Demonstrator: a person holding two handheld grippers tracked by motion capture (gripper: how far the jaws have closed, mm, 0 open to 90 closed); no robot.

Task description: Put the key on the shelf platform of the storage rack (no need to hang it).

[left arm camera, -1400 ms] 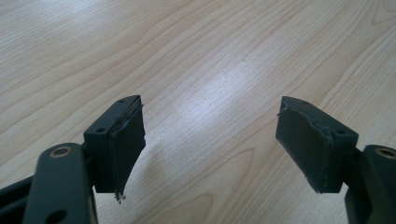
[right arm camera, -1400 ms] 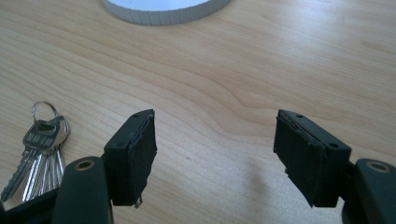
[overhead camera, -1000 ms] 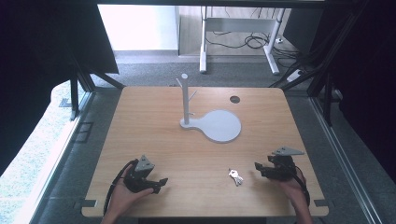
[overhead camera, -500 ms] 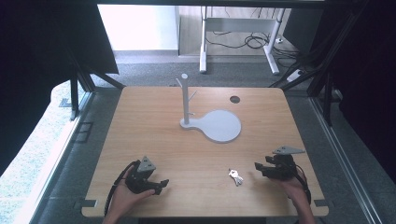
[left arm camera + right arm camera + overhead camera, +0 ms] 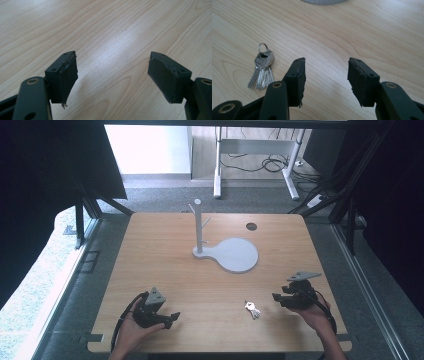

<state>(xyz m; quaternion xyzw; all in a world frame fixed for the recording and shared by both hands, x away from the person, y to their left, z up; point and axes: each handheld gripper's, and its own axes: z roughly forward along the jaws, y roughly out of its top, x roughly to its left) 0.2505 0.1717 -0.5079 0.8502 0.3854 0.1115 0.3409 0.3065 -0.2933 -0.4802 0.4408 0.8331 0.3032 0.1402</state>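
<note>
keys [image 5: 252, 309] on table [image 5: 165, 255], right tongs [image 5: 278, 298] near, agape

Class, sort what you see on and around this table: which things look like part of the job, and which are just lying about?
Likely part of the job:
- bunch of silver metal keys
- grey stand with pegs and round base
- left tongs, open
- right tongs, open

Just lying about:
- white desk frame
- black floor cables

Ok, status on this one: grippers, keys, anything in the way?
Left gripper open, empty. Right gripper open, empty, beside the keys. Keys flat on table, untouched. Nothing between them.
</note>
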